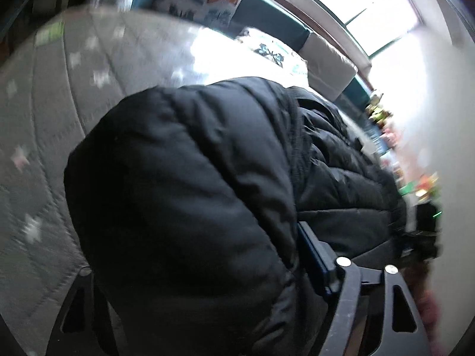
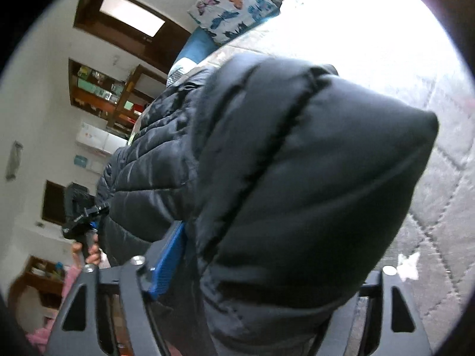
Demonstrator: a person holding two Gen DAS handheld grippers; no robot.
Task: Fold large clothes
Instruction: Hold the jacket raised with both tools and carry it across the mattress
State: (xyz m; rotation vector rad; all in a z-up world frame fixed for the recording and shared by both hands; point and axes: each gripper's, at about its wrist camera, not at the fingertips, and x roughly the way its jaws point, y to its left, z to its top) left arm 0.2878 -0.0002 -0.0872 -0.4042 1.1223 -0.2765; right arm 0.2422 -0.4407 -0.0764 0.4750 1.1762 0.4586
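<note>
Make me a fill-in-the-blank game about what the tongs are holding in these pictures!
1. Both tongs are clamped on a puffy jacket whose colour is ____.
2. The pillow by the blue headboard is printed with ____.
3. The grey quilt under the jacket is dotted with little ____.
4. The pad on the right tongs that presses the jacket is coloured ____.

Missing words: black; butterflies; stars; blue
</note>
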